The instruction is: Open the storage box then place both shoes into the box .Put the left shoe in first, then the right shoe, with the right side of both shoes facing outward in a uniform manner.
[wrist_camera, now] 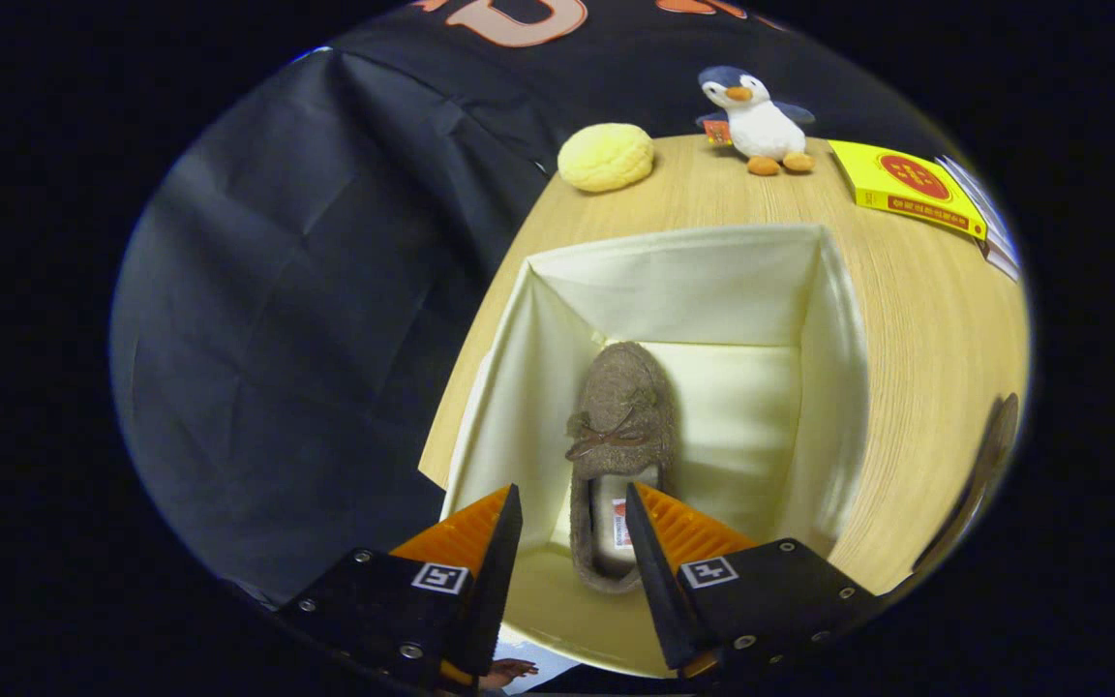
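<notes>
1. The claw (572,528) hung open over the storage box (833,319), its fingers apart with the heel of one brown shoe (620,436) between them, gripping nothing.
2. That shoe lay along the box's left wall, toe toward the far wall; bare floor remained on its right.
3. At the bench's (916,319) far edge sat one yellow bun (606,157), one toy penguin (756,116) and one yellow book (906,186).

Storage box (693,281) open on worktop (906,319), just ahead of hand-held gripper (572,542). Shoe (620,426) inside box, left of middle, toe away, heel between parted fingers. Beyond box: bun (606,157), penguin toy (756,111), book (906,184) to right.
</notes>
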A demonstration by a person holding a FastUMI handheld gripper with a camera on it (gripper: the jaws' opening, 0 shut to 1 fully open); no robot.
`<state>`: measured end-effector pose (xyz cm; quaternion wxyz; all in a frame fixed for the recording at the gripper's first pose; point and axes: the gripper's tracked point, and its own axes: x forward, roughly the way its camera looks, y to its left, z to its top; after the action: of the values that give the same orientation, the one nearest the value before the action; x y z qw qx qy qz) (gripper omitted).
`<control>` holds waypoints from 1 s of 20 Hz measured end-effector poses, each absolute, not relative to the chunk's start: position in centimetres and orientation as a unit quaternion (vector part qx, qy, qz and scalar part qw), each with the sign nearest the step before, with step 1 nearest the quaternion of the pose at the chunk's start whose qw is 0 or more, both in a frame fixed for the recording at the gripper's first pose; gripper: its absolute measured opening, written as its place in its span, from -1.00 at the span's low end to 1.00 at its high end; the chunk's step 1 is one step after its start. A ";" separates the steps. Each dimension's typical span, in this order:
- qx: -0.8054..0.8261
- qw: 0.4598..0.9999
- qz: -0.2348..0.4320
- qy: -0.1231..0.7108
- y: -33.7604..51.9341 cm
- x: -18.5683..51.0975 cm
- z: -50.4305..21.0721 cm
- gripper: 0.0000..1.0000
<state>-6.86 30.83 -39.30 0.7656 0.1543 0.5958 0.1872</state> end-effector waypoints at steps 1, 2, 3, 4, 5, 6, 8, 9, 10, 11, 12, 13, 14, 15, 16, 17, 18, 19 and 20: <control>0.152 0.773 0.197 0.584 30.1 -6.9 -38.2 0.40; 0.151 0.780 0.204 0.572 29.2 -7.0 -37.1 0.49; 0.152 0.787 0.208 0.560 28.2 -7.0 -36.1 0.54; 0.150 0.796 0.207 0.548 26.8 -7.0 -35.2 0.63; 0.146 0.806 0.204 0.536 25.2 -6.9 -34.6 0.67; 0.139 0.816 0.197 0.525 23.6 -7.3 -33.8 0.75; 0.118 0.835 0.178 0.507 19.5 -7.6 -33.5 0.82; 0.108 0.842 0.165 0.501 17.4 -7.8 -33.6 0.84; 0.101 0.848 0.151 0.497 15.3 -8.0 -34.4 0.89; 0.094 0.853 0.136 0.495 13.1 -8.4 -34.8 0.91; 0.085 0.856 0.117 0.496 10.6 -9.2 -35.3 0.92; 0.073 0.858 0.094 0.500 8.0 -9.9 -35.9 0.92; 0.059 0.858 0.071 0.505 5.5 -10.8 -36.5 0.92; 0.045 0.859 0.052 0.507 3.2 -11.5 -37.1 0.92; 0.032 0.862 0.034 0.504 1.0 -12.0 -37.5 0.93; 0.025 0.864 0.015 0.503 -1.1 -12.6 -37.9 0.93; 0.022 0.864 0.004 0.503 -2.7 -13.2 -38.5 0.93; 0.021 0.863 -0.009 0.505 -4.3 -13.8 -39.2 0.93; 0.019 0.860 -0.022 0.510 -6.0 -14.3 -40.0 0.92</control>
<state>-14.29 -5.95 -40.04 0.8599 0.0191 0.5096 -0.0225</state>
